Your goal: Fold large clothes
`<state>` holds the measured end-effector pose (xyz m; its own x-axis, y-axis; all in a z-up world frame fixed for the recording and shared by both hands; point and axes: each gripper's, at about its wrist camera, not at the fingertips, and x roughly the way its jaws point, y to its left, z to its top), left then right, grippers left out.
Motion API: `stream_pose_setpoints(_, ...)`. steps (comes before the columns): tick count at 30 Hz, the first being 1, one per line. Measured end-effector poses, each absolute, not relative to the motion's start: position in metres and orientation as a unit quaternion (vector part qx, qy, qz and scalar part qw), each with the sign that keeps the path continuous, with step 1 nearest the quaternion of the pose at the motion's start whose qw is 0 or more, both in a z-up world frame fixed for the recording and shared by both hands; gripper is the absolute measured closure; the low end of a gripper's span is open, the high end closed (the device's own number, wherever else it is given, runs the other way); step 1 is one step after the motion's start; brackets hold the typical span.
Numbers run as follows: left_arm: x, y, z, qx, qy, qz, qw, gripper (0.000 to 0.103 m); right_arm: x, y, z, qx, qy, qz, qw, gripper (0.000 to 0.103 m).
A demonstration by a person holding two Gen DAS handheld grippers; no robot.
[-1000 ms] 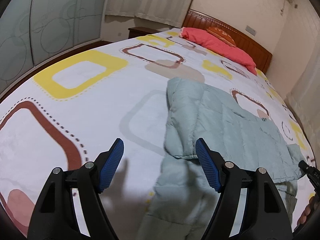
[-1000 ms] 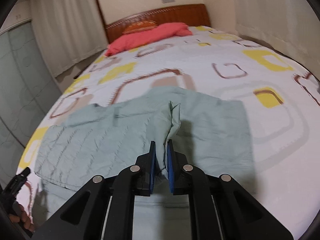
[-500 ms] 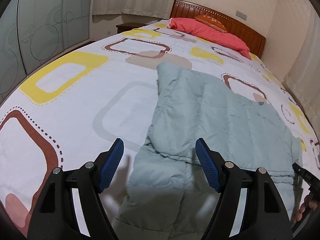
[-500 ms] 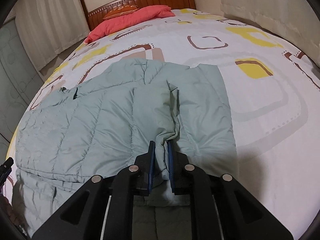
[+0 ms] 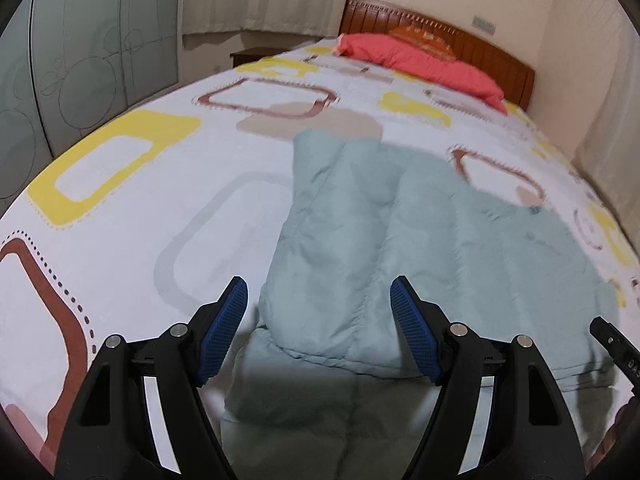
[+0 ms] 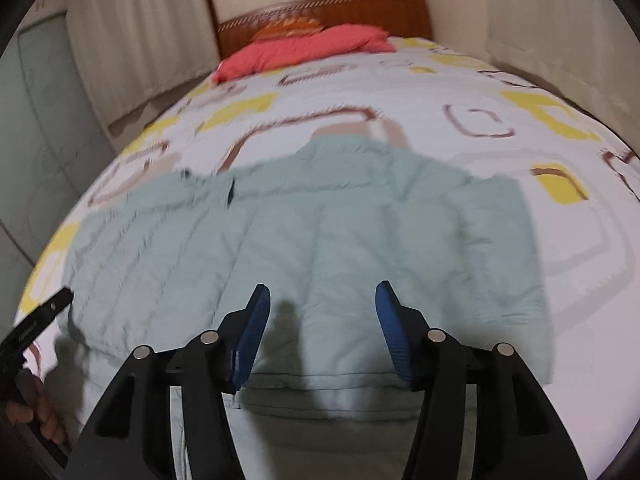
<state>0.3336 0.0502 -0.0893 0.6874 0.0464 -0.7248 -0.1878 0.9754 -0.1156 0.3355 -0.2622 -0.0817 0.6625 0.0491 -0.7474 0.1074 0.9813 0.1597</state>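
A pale green quilted jacket [image 5: 400, 248] lies flat on the patterned bed sheet [image 5: 120, 208], folded over itself with a doubled near edge. It also shows in the right wrist view [image 6: 340, 236], where a sleeve part spreads to the right. My left gripper [image 5: 318, 320] is open and empty, just above the jacket's near left edge. My right gripper [image 6: 322, 322] is open and empty above the jacket's near middle. Each view shows the other gripper's tip at its side edge.
A red pillow [image 5: 420, 60] lies at the wooden headboard [image 5: 460, 40] at the far end. Glass wardrobe doors [image 5: 80, 60] stand to the left, curtains [image 6: 560, 20] to the right. The sheet [image 6: 580, 240] lies bare right of the jacket.
My right gripper has opened and let go of the jacket fold it pinched; the fold now lies flat. Both grippers have shifted slightly over the jacket's near edge.
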Motion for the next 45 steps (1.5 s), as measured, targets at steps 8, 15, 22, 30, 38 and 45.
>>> stream_pose_setpoints(8, 0.334, 0.058, -0.100, -0.089, 0.416, 0.076, 0.902, 0.034, 0.342, -0.264, -0.102, 0.098, 0.444, -0.013, 0.891, 0.054)
stream_pose_setpoints(15, 0.340, 0.033, -0.061, -0.070, 0.339, 0.057, 0.937, 0.033, 0.372, -0.262, -0.070, 0.108, 0.397, -0.021, 0.911, 0.051)
stream_pose_setpoints(22, 0.375, 0.023, -0.098, -0.030, 0.420, 0.044, 0.906, 0.034, 0.399, -0.258, -0.101, 0.087, 0.446, -0.029, 0.890, 0.050)
stream_pose_setpoints(30, 0.403, 0.022, -0.080, -0.062, 0.390, 0.048, 0.917, 0.034, 0.421, -0.238, -0.097, 0.090, 0.426, -0.002, 0.900, 0.049)
stream_pose_setpoints(38, 0.411, 0.016, -0.102, -0.046, 0.430, 0.044, 0.901, 0.031, 0.419, -0.241, -0.104, 0.091, 0.438, 0.004, 0.894, 0.045)
stream_pose_setpoints(45, 0.373, 0.048, -0.102, -0.098, 0.419, 0.072, 0.900, 0.031, 0.365, -0.279, -0.095, 0.083, 0.410, -0.065, 0.906, 0.045)
